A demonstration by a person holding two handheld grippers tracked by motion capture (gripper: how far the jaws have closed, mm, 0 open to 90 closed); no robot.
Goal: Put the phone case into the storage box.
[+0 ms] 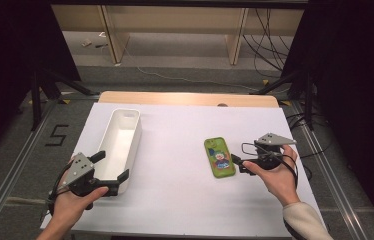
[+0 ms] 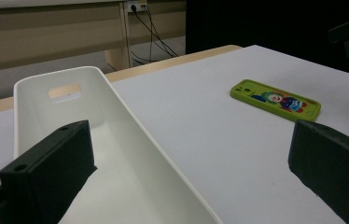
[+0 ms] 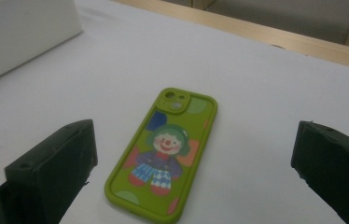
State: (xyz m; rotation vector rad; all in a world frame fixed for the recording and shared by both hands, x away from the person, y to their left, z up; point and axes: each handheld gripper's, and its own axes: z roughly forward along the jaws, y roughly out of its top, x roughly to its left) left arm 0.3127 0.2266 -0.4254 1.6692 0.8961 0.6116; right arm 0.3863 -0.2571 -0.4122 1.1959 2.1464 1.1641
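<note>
Bare tabletop (image 1: pixel 175 165) lies open between white bin (image 1: pixel 120 135) and phone (image 1: pixel 219 157)

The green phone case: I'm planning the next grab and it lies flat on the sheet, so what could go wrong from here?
1. The green phone case lies flat on the white sheet; the open right gripper may slide over its low edges or push it instead of pinching.
2. The white bin is narrow, so the case could catch on its rim.
3. The open left gripper straddles the bin's near corner and might nudge the bin.
</note>
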